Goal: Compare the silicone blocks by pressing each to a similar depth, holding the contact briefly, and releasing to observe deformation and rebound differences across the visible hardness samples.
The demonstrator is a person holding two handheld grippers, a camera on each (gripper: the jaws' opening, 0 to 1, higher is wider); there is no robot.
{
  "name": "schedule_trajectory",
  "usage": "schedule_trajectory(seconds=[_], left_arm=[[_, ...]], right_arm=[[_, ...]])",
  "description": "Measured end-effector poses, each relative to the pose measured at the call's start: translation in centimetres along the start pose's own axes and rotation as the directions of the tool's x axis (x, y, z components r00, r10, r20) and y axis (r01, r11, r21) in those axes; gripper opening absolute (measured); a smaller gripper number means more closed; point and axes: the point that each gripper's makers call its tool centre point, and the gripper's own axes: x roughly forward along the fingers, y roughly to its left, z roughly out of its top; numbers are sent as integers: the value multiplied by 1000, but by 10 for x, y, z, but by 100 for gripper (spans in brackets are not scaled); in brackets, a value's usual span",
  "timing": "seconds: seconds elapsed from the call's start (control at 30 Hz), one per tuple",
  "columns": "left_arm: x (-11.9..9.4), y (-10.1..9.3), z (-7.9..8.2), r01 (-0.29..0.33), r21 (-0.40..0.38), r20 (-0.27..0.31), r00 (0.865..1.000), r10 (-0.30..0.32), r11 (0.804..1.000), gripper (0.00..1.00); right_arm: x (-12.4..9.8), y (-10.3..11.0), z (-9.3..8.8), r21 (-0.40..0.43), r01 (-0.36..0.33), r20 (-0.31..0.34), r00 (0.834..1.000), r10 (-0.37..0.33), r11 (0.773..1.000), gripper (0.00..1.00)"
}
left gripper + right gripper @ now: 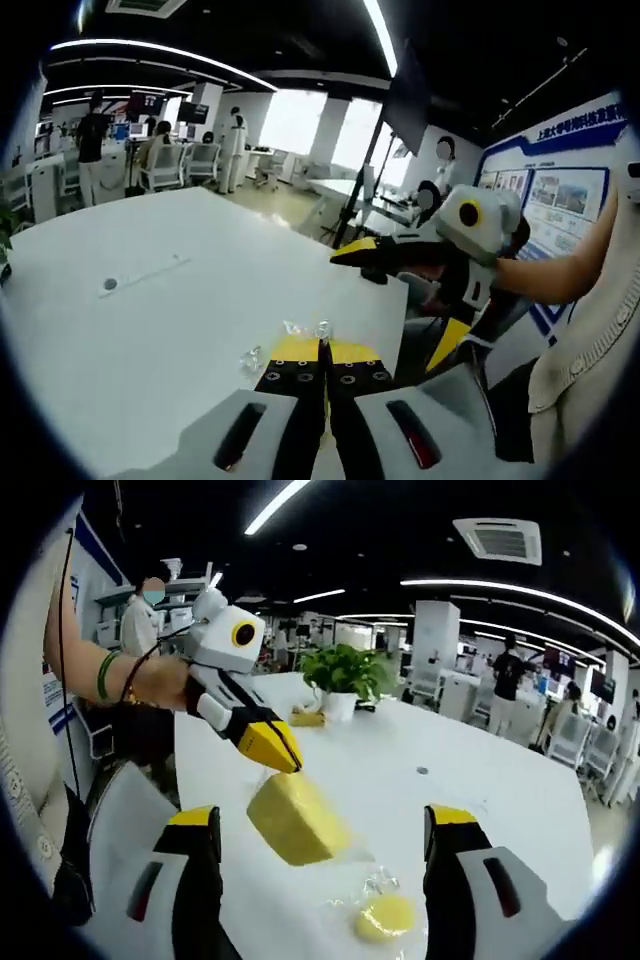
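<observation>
Tabletop (480,770) is carrying two yellow silicone samples: a large block (297,818) near the view's centre and a small round piece (385,917) at 5 o'clock from it, both sitting on clear plastic wrapping (375,880). No container is in view; the samples are lying loose on that wrapping.

In the right gripper view, the right tool (325,830) is hovering with its jaws wide apart, one on either side of the block without touching it, probably lined up for a press or squeeze. The left tool (285,758) is coming in from 10 o'clock with its jaws together, its yellow tip meeting the block's upper corner, seemingly to probe or steady it. A potted plant (343,675) is standing farther back at 12 o'clock.

In the left gripper view, the left tool (322,352) is showing closed jaws beside crinkled wrapping, and the right tool (368,257) is entering at 2 o'clock.
</observation>
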Motion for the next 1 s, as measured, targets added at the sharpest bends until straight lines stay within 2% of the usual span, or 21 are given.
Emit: schedule_trajectory(seconds=[0.07,0.2,0.33,0.37,0.43,0.47,0.53,0.57,0.6,0.7,0.73,0.8,1.0], left_arm=[[4,8,-11,-6,-41,-14,1000,6,999,0],[11,25,-36,-12,-107,-44,999,7,994,0],[13,40,-52,-16,-203,-45,999,7,979,0],[12,48,-56,-17,-244,-35,999,9,970,0],[10,60,-58,0,-400,12,1000,5,916,0],[7,71,-62,-16,-438,25,999,30,899,0],[3,84,-72,-46,-413,3,999,52,909,0],[1,94,-65,-36,-456,55,996,69,889,0],[-1,104,-71,-63,-449,29,996,86,891,0],[-5,130,-86,-146,-397,-43,989,141,906,0],[-6,135,-90,-153,-374,-58,988,142,915,0],[-3,144,-94,-154,-380,-61,988,141,912,0],[6,167,-120,-191,-317,-154,977,149,929,0]], right_arm=[[-8,3,-5,85,19,15,1000,-21,996,83],[-28,4,-21,166,81,1,997,-82,983,84],[-41,3,-32,196,140,-19,990,-139,971,82],[-46,2,-35,226,162,-20,987,-161,961,82],[-51,1,-42,241,189,-38,982,-185,952,81],[-53,0,-45,257,203,-45,979,-198,945,80],[-55,-1,-48,282,211,-51,978,-205,936,80],[-57,-3,-51,312,217,-52,976,-212,925,80],[-58,-2,-54,344,215,-58,977,-207,914,80],[-59,-5,-58,347,231,-74,973,-219,909,79],[-59,-4,-60,340,236,-86,972,-220,910,79],[-58,-6,-62,337,243,-98,970,-223,909,78],[-52,-5,-62,337,247,-117,969,-220,909,77]])
